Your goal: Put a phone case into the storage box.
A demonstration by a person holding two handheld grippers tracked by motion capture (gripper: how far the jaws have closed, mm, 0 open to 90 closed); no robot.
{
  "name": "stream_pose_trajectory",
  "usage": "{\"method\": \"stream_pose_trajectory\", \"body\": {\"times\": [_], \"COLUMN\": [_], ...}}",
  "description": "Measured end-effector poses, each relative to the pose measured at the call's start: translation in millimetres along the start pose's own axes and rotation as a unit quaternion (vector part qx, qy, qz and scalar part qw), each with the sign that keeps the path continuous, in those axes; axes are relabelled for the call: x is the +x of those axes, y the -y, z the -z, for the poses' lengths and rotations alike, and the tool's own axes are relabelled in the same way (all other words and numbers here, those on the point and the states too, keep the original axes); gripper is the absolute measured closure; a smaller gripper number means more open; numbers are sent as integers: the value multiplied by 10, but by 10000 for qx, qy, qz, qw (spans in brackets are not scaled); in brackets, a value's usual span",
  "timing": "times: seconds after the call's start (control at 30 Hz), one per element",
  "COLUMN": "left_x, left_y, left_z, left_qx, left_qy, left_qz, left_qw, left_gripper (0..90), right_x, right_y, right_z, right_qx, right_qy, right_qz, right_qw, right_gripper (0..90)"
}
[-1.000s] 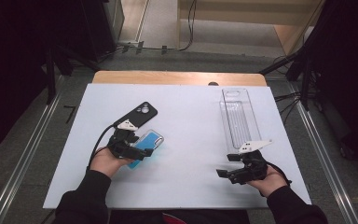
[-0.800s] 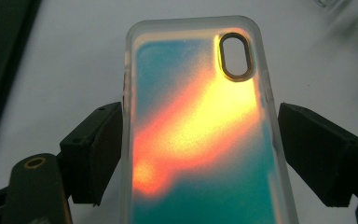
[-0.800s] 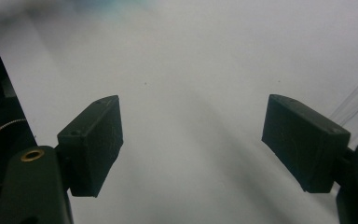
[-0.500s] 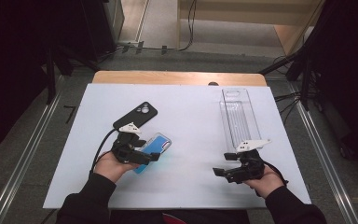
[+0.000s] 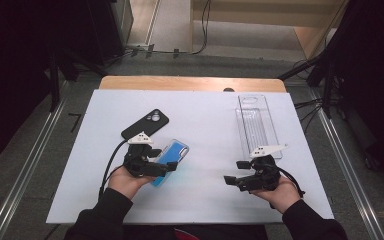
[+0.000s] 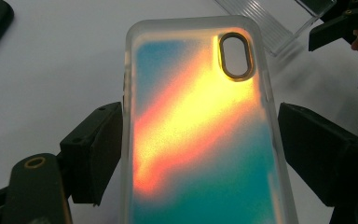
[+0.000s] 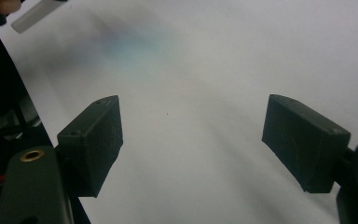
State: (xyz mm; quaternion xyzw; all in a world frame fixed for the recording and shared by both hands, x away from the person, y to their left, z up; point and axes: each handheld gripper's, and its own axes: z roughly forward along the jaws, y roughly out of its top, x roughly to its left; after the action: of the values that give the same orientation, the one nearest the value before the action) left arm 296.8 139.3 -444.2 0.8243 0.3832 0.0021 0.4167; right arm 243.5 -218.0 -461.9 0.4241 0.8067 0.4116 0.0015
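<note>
high view: white tabletop [image 5: 205,125] on a wooden base, dark stands and cables around it. a black phone [image 5: 145,125] lies face down at left-centre, camera cluster toward the far end. a clear plastic tray [image 5: 257,125], long and ribbed, lies at far right. between them bare white surface, nothing blocking the way

left tongs [image 5: 167,162] sit just near of the phone, holding a blue phone case [image 5: 172,156] that angles away toward the tabletop's middle; black phone just beside, apart from the case

left gripper view: case [image 6: 200,130] is translucent, frosted rim, rounded corners, grainy teal back with an orange-yellow diagonal band, oval camera cutout rimmed dark. it runs between the two black jaws; the left one is against its edge, the right one shows a thin gap, so a firm pinch cannot be told. tray corner and right tongs [image 6: 340,28] at upper right

right gripper view: right tongs [image 7: 191,140] stand wide open over bare tabletop, nothing between the blocky matte jaws; in the high view they [image 5: 235,172] are near the tray's near end, well apart from the case
</note>
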Motion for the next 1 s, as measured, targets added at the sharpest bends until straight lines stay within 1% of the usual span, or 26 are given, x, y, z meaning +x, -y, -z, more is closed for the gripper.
{"method": "stream_pose_trajectory", "body": {"times": [0.03, 0.07, 0.13, 0.23, 0.27, 0.3, 0.33, 0.4, 0.43, 0.5, 0.57, 0.63, 0.73, 0.77, 0.83, 0.93, 1.0], "left_x": [-12, -36, -61, -105, -105, -131, -140, -149, -163, -171, -175, -176, -170, -179, -192, -210, -227], "left_y": [0, -1, -4, -6, -6, -6, -7, -10, -12, -6, 1, 10, 18, 28, 33, 37, 41], "left_z": [-5, -20, -40, -80, -80, -112, -130, -146, -169, -185, -200, -216, -236, -262, -282, -293, -302], "left_qx": [-52, -170, -269, -422, -422, -521, -573, -597, -640, -731, -828, -931, -947, -994, -1064, -1179, -1283], "left_qy": [-30, -61, -84, -180, -180, -231, -264, -263, -335, -406, -458, -472, -446, -495, -512, -603, -683], "left_qz": [14, 51, 58, 0, 0, -12, -65, -80, -141, -150, -125, -101, -83, -92, -85, -178, -250], "left_qw": [10000, 9998, 9996, 9989, 9989, 9984, 9980, 9978, 9973, 9964, 9954, 9945, 9945, 9938, 9930, 9910, 9891], "left_gripper": [164, 164, 164, 164, 164, 164, 164, 164, 164, 164, 164, 164, 164, 164, 164, 164, 164], "right_x": [10, 15, 36, 60, 65, 72, 83, 97, 124, 144, 162, 176, 190, 188, 188, 191, 196], "right_y": [-17, -33, -66, -107, -119, -131, -143, -158, -196, -224, -255, -287, -341, -360, -400, -460, -496], "right_z": [3, 4, 4, -4, -6, -11, -14, -15, -16, -16, -19, -29, -44, -49, -54, -65, -74], "right_qx": [-13, -37, -53, -79, -75, -87, -88, -80, -108, -143, -168, -217, -266, -293, -329, -388, -407], "right_qy": [7, 20, 46, 68, 82, 91, 115, 147, 215, 261, 249, 244, 244, 229, 210, 224, 219], "right_qz": [-30, -21, -35, -82, -81, -92, -105, -118, -223, -244, -247, -214, -240, -251, -301, -339, -337], "right_qw": [10000, 10000, 10000, 9999, 9999, 9999, 9998, 9998, 9995, 9993, 9992, 9992, 9991, 9990, 9988, 9984, 9984], "right_gripper": [183, 183, 183, 183, 183, 183, 183, 183, 183, 183, 183, 183, 183, 183, 183, 183, 183]}}
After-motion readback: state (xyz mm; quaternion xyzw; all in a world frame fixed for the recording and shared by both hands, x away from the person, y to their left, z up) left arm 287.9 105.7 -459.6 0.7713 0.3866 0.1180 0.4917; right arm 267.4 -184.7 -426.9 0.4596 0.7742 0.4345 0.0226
